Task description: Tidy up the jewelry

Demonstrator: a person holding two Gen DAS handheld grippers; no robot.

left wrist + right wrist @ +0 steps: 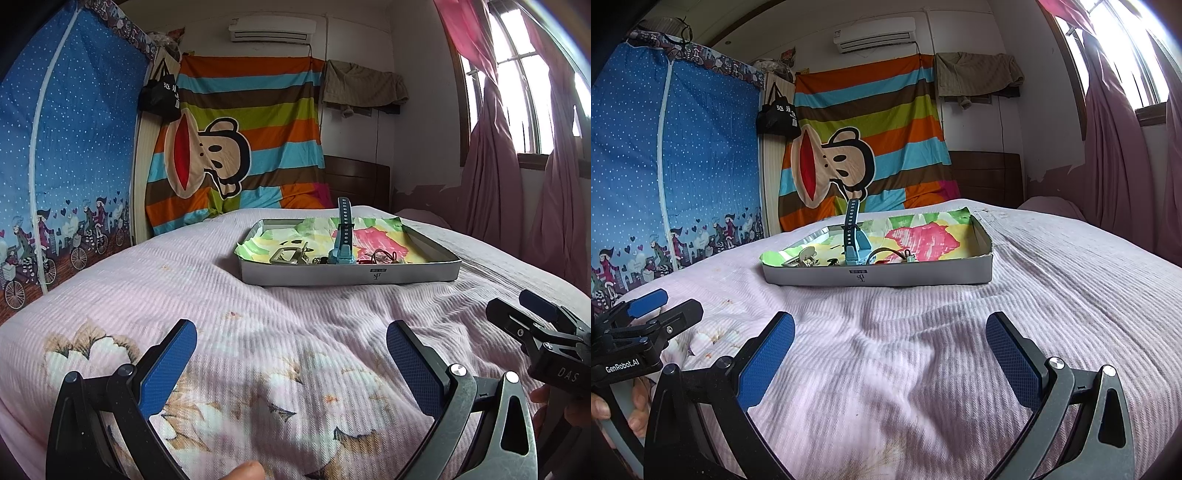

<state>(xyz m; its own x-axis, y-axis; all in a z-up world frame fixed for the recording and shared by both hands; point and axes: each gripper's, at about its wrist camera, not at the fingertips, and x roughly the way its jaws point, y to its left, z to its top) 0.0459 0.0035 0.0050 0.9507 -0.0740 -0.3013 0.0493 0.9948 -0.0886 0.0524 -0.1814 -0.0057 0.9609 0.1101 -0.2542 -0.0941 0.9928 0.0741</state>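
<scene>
A shallow grey tray (351,275) lined with colourful paper sits on the bed ahead of both grippers; it also shows in the right wrist view (886,275). In it stands a blue watch (344,240) with its strap upright (854,236), beside a metal clasp piece (286,254), a thin bracelet (886,254) and small dark pieces. My left gripper (291,339) is open and empty above the blanket, well short of the tray. My right gripper (890,332) is open and empty too, level with the left one, and shows at the right edge of the left wrist view (517,310).
The bed is covered with a pink ribbed blanket (221,295) with a flower print near me. A blue fabric wardrobe (66,147) stands at the left, a striped monkey sheet (240,147) hangs at the back, and pink curtains (517,166) hang at the right window.
</scene>
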